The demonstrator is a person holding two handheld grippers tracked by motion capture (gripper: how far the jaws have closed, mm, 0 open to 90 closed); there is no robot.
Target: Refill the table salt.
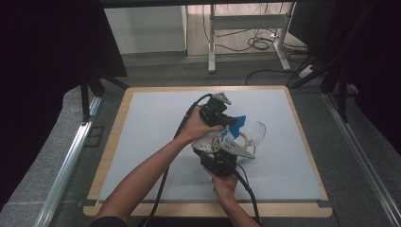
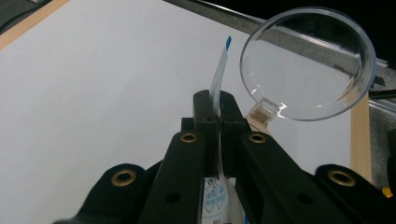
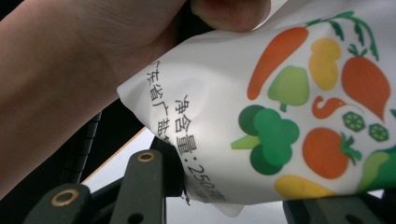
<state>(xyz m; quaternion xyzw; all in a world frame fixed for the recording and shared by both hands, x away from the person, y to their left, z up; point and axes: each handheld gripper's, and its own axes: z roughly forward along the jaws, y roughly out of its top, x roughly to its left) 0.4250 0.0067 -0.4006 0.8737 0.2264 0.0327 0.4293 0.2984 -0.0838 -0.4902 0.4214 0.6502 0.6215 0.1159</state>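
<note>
High view, tongs gripping sealed pouch

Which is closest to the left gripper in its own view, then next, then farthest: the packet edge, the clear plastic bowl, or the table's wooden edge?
1. Packet edge: pinched between the jaws of the left gripper.
2. Clear plastic bowl: just beyond, upper right.
3. Table's wooden edge: farthest, at the upper left corner.

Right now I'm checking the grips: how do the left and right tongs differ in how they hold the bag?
The left tongs are shut tight on the bag's thin flat edge; the right tongs stand wider, around its fuller printed body. The left tongs point toward the clear cup; the right tongs face the person's forearm. Both hold the same bag.
</note>
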